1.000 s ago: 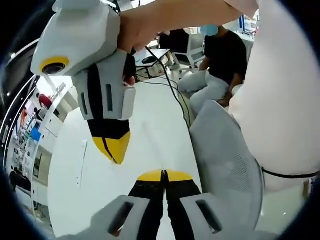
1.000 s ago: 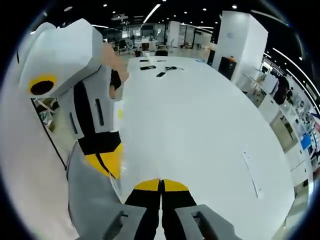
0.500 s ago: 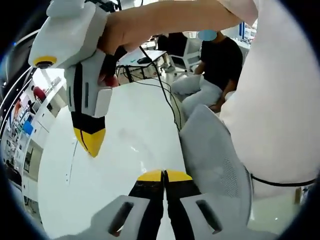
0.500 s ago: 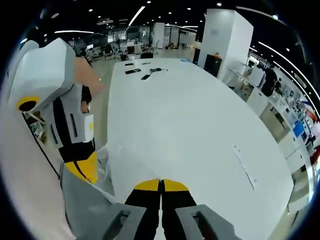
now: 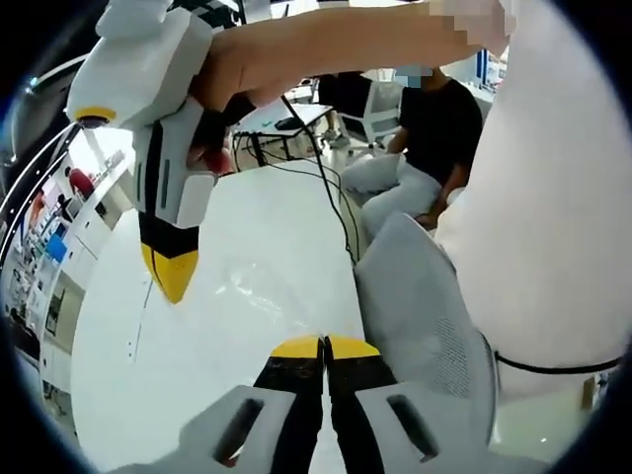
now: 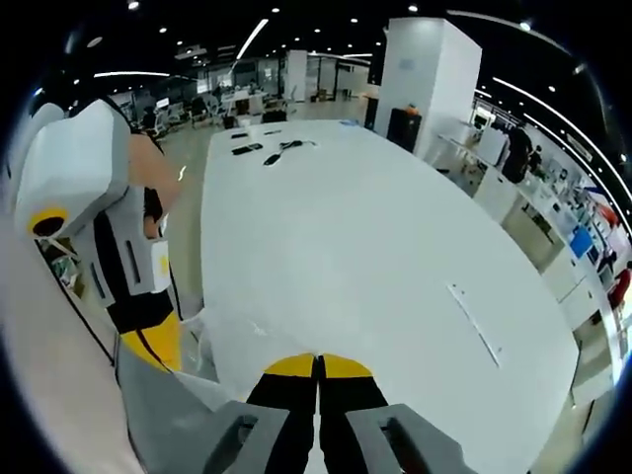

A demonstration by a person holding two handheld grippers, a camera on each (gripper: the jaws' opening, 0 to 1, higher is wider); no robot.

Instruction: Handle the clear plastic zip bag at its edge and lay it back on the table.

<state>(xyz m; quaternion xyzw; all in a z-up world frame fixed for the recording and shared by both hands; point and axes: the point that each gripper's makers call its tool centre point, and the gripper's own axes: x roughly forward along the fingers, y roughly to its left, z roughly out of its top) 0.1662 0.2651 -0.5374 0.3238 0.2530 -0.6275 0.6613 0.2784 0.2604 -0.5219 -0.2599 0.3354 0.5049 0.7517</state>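
The clear plastic zip bag [image 6: 232, 331] is a faint crinkled film over the near edge of the white table [image 6: 375, 247]. It spreads out from the tip of my left gripper [image 6: 158, 341], which enters at the left. In the left gripper view the bag [image 5: 257, 286] glints just beyond my left gripper [image 5: 324, 346], whose yellow-tipped jaws are pressed together, apparently on its edge. My right gripper [image 5: 170, 281], held by a hand, hangs at the upper left with jaws together, just left of the film. Its own jaws [image 6: 318, 363] are shut with nothing seen between them.
A grey mesh chair [image 5: 425, 336] stands against the table edge beside my left gripper. A person in a black shirt [image 5: 434, 118] sits beyond it. Black cables and small devices [image 6: 262, 153] lie at the table's far end. A thin strip [image 6: 474, 326] lies at the right.
The two grippers have drawn further apart. The bag's film now lies lower and flatter over the table edge. Both pairs of jaws stay shut.
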